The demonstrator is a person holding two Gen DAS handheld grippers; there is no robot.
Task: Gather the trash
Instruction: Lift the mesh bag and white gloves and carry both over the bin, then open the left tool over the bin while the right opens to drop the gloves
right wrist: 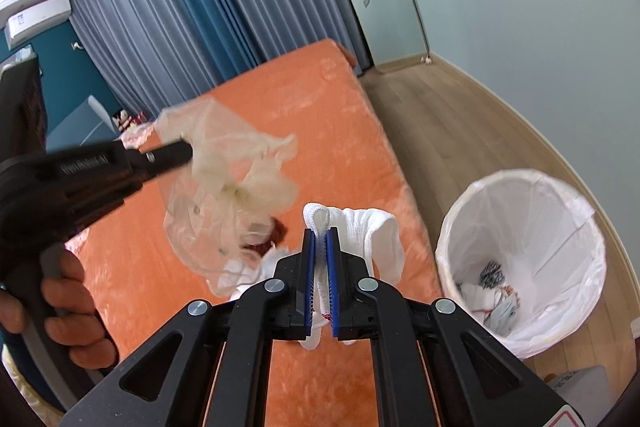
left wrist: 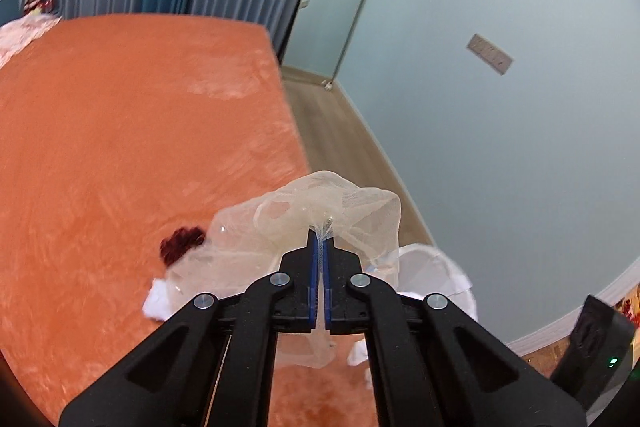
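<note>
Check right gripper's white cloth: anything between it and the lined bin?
Nothing visible does. The right gripper holds the white cloth over the bed edge; the bin stands open on bare floor beside it.

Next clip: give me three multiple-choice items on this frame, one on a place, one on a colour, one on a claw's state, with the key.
1. Where does the lined trash bin stand?
A. On the floor beside the bed
B. On the bed
C. Behind the curtain

2. What colour is the bed cover?
A. Green
B. Orange
C. White

3. What is the right claw doing?
A. Open over the bin
B. Shut on a white cloth
C. Shut on a bottle

Key: 1 A, the bin sits on the wood floor by the bed's edge. 2 B, the cover is orange in both views. 3 B, the white cloth is pinched between its blue pads; the left claw pinches sheer mesh fabric.
</note>
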